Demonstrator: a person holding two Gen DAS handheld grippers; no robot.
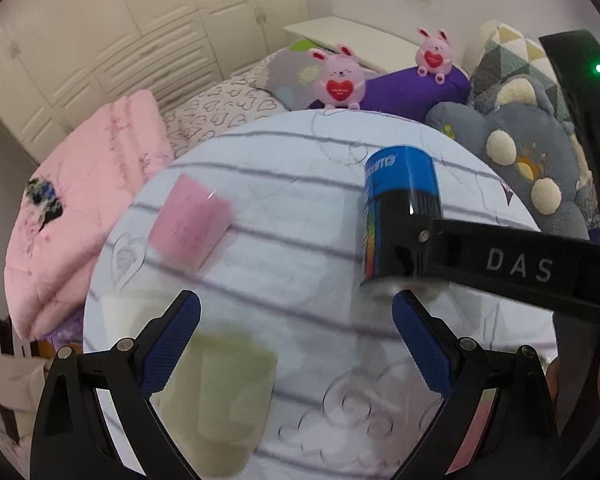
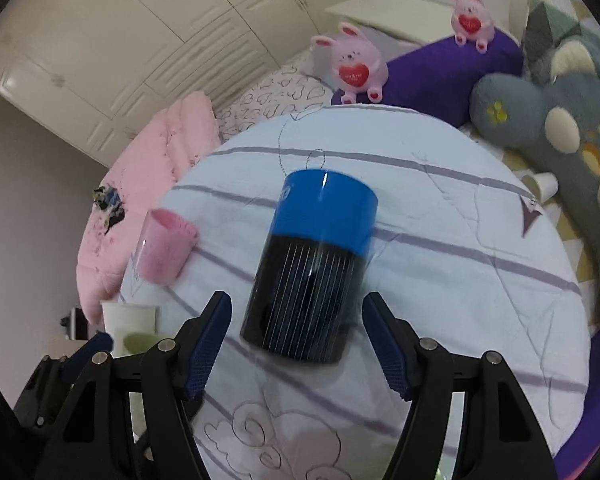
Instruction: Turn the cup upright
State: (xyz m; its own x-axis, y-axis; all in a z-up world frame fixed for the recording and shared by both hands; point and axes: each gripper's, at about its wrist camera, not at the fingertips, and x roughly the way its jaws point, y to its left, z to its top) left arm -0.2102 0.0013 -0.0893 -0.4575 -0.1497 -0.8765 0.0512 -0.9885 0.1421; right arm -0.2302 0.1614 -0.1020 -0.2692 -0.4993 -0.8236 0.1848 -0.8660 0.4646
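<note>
A blue and black cup (image 2: 312, 264) lies on its side on the round striped table (image 2: 460, 280), its blue end pointing away. My right gripper (image 2: 296, 340) is open, its jaws on either side of the cup's near black end, not touching it. In the left wrist view the same cup (image 1: 400, 208) shows at right, with the right gripper's black finger (image 1: 520, 268) beside it. My left gripper (image 1: 296, 340) is open and empty above the table, over a blurred pale green cup (image 1: 216, 392).
A pink cup (image 2: 164, 244) lies on its side at the table's left. A white cup (image 2: 128, 320) stands at the left edge. Behind the table are a pink quilt (image 1: 80, 220), pink bunny toys (image 1: 338, 80), a purple bolster (image 1: 416, 88) and a grey plush pillow (image 1: 520, 160).
</note>
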